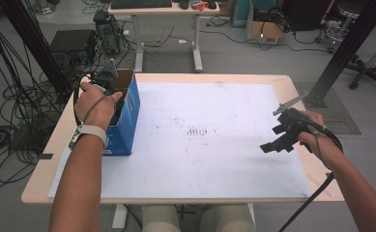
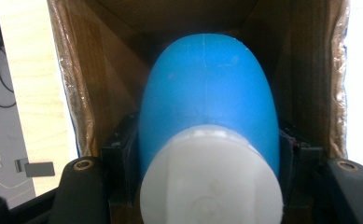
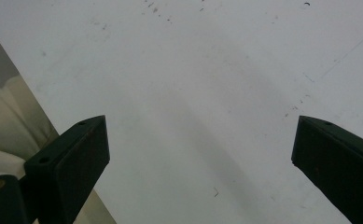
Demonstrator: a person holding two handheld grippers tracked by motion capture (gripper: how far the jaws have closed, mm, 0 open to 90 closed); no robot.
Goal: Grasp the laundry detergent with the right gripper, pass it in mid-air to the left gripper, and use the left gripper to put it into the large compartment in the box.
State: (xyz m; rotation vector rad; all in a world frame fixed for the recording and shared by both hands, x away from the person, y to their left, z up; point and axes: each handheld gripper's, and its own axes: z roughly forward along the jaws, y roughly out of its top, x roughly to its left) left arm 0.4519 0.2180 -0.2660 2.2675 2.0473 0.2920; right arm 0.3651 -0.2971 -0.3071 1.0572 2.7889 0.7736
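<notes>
A blue cardboard box (image 1: 127, 121) stands open-topped at the left of the white mat (image 1: 209, 159). My left gripper (image 1: 114, 89) reaches down into it. In the left gripper view a blue bottle (image 2: 207, 93) with a white cap (image 2: 212, 186) sits between the jaws of my left gripper (image 2: 207, 144), which press on its sides, with the box's brown inner walls (image 2: 90, 84) around it. My right gripper (image 1: 274, 140) hovers over the mat's right side. Its jaws stand wide apart with nothing between them (image 3: 200, 149).
The wooden table's edge (image 1: 40, 188) borders the mat on all sides. Cables (image 1: 2, 111) and a black frame post (image 1: 31, 43) stand off the left side, another post (image 1: 350, 48) at the right. A desk (image 1: 166, 9) stands beyond the table.
</notes>
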